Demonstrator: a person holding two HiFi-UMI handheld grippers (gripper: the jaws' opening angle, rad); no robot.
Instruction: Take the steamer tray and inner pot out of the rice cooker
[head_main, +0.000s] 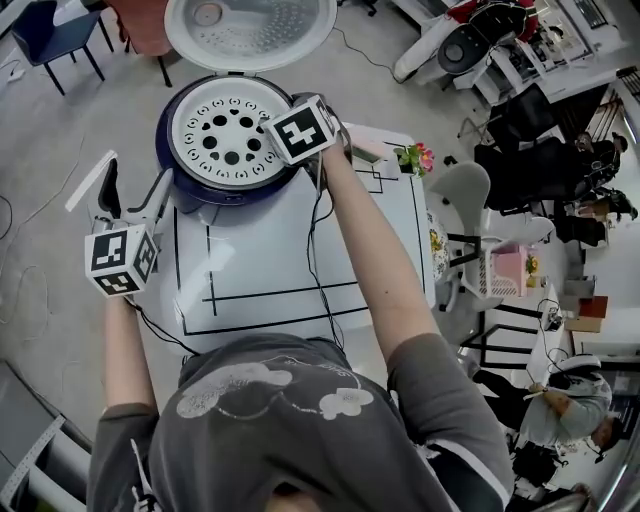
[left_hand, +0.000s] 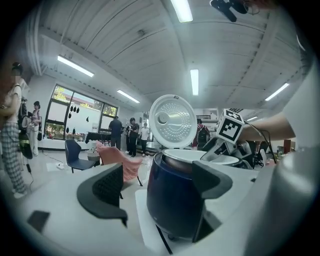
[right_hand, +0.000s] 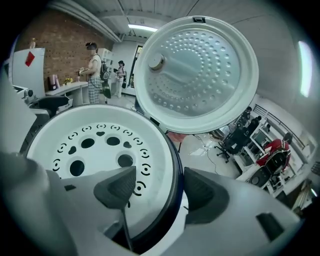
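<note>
The dark blue rice cooker (head_main: 168, 160) stands at the far end of the white table (head_main: 270, 260), its lid (head_main: 250, 30) swung up and open. A white steamer tray (head_main: 225, 135) with round holes fills its top and hides the inner pot. My right gripper (right_hand: 160, 187) is open and straddles the cooker's right rim: one finger over the steamer tray (right_hand: 95, 145), the other outside the wall. Its marker cube (head_main: 300, 130) sits at that rim. My left gripper (head_main: 130, 190) is open, off the table's left edge, apart from the rice cooker (left_hand: 175, 200) and level with its side.
Black lines mark the tabletop and a cable (head_main: 312, 250) runs along my right arm. A small flower pot (head_main: 415, 157) stands at the table's far right corner, with a white chair (head_main: 460, 195) just beyond. Chairs and standing people fill the room around.
</note>
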